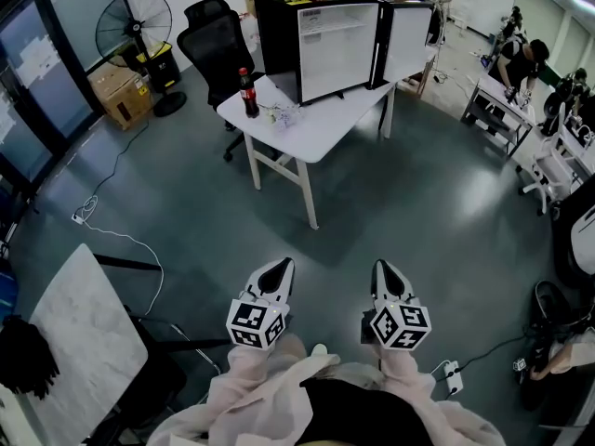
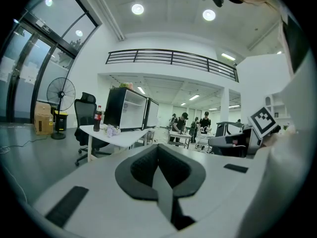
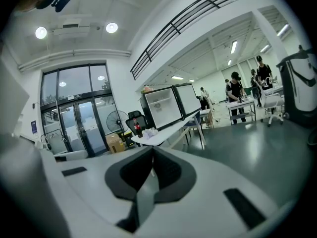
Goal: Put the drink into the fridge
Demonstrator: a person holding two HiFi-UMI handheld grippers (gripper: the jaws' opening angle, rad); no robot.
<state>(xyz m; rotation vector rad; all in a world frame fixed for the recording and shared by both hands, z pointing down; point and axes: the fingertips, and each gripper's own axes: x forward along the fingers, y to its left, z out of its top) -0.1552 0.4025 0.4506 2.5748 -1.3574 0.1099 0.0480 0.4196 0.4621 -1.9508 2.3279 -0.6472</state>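
The drink bottle (image 1: 248,92) stands upright on the near left corner of the white table (image 1: 321,128), its long axis vertical, red cap at the top and dark contents below a red label. A small crumpled pale thing (image 1: 282,114) lies just beside it on the tabletop. Behind them on the same table sits the fridge (image 1: 279,40), a black cabinet with its door (image 1: 407,40) swung wide to the right, so the white shelves inside face the person and look bare. A black office chair (image 1: 216,40) and a standing fan (image 1: 135,26) are behind the table to the left.

The left gripper (image 1: 282,266) and the right gripper (image 1: 384,269) are held low in front of the person, well apart from the table across bare floor. Each has its jaws pressed together with nothing between them, as both gripper views show.

By my reading the task has hardly begun: the door is already open, but the bottle is untouched. Left to do: walk up, open a gripper, take the bottle, and set it on a shelf
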